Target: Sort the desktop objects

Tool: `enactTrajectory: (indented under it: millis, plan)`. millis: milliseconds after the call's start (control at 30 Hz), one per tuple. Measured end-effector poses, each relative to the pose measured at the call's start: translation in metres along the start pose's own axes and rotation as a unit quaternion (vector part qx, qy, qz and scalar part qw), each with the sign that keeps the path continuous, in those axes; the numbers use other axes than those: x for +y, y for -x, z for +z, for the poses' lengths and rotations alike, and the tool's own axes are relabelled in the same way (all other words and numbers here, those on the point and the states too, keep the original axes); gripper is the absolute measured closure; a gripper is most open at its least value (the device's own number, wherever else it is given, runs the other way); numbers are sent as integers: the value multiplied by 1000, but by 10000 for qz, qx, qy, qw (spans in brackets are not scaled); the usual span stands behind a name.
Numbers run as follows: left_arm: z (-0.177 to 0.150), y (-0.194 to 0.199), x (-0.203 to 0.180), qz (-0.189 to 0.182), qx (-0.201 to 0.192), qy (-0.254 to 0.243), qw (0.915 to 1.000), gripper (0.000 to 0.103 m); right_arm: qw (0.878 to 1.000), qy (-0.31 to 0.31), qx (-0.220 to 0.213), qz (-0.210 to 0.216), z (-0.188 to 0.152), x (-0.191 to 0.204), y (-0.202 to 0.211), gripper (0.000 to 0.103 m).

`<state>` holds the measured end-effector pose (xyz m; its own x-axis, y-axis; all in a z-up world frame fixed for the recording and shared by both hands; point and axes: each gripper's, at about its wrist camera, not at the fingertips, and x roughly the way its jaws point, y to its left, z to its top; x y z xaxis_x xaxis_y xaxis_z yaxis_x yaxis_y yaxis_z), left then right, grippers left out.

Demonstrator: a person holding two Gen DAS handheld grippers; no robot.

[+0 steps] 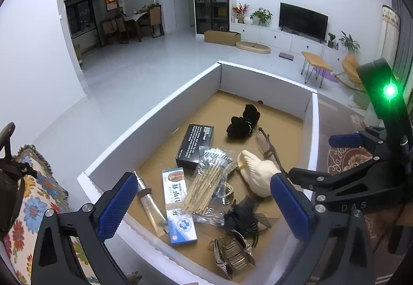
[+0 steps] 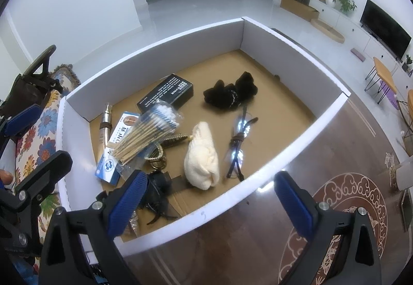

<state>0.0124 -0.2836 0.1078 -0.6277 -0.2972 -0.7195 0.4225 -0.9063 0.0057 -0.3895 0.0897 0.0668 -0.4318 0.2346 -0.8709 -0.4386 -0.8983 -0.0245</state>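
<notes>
Cardboard tray (image 2: 296,114): cotton swabs (image 2: 148,131), glasses (image 2: 240,140) inside; left tongs (image 1: 204,210) and right tongs (image 2: 209,205) above, wide open, empty.

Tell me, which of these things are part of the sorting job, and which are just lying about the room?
Part of the job:
white box
cotton swabs
black carton
blue-white carton
glasses
cream cloth
black fuzzy item
hair clips
silver tube

Just lying about:
television
floral cushion
potted plants
</notes>
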Motion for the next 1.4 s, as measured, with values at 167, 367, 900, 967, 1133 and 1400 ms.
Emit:
enactTrajectory:
  millis: [167, 367, 900, 967, 1133, 1400]
  plan:
    - [-2, 1, -8, 119, 84, -46, 9999, 0, 10000, 2, 42, 12, -2, -2, -2, 4]
    - [0, 7, -3, -50, 71, 166, 9998, 0, 10000, 16, 74, 18, -1, -3, -1, 4]
    - [11, 13, 6, 35, -28, 414, 9991, 0, 9997, 197, 145, 58, 8, 8, 0, 4]
    - [11, 12, 7, 35, -20, 428, 9991, 0, 9997, 212, 136, 62, 9, 9, 1, 4]
    - [11, 9, 10, -34, 33, 539, 9985, 0, 9997, 214, 121, 61, 10, 9, 1, 4]
    - [8, 10, 13, -120, -127, 784, 9968, 0, 9998, 135, 115, 71, 8, 5, -2, 4]
